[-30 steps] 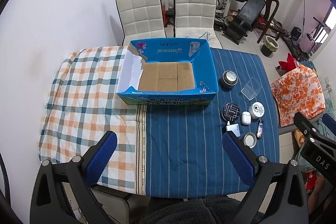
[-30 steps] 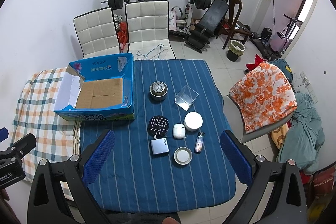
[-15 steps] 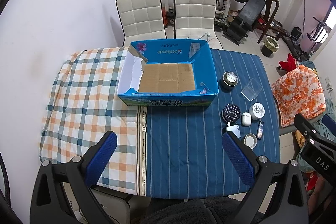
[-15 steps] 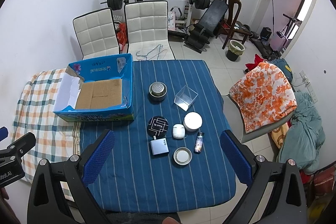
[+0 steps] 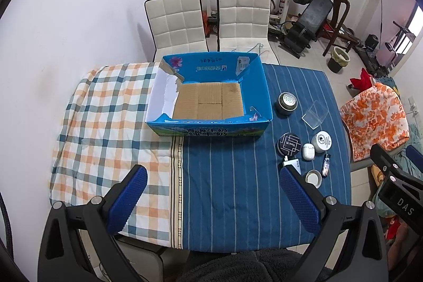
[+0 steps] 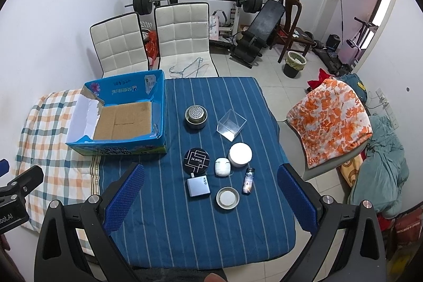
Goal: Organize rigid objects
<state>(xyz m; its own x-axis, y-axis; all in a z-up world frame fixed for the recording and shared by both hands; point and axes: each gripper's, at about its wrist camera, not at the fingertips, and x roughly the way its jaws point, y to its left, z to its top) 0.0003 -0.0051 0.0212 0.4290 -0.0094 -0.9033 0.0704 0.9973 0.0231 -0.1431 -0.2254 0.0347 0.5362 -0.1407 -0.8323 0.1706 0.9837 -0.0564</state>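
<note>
An open blue cardboard box (image 5: 208,127) (image 6: 116,148) with a bare brown floor stands on the table. To its right lie small rigid objects: a round metal tin (image 6: 195,116), a clear plastic box (image 6: 231,124), a black round tin (image 6: 197,160), a white earbud case (image 6: 222,167), a white jar (image 6: 240,154), a grey charger (image 6: 198,186), a lighter (image 6: 248,180) and a metal lid (image 6: 228,198). My left gripper (image 5: 211,194) is open and empty, high above the table's near edge. My right gripper (image 6: 210,196) is open and empty above the objects.
The table carries a blue striped cloth (image 6: 185,229) and a checked cloth (image 5: 105,128) on the left. Two white chairs (image 5: 211,17) stand behind it. A chair with an orange flowered cover (image 6: 330,118) stands at the right. Gym gear lines the back wall.
Both grippers have shifted only slightly; the scene looks a little farther away in the left wrist view. Nothing on the table has moved.
</note>
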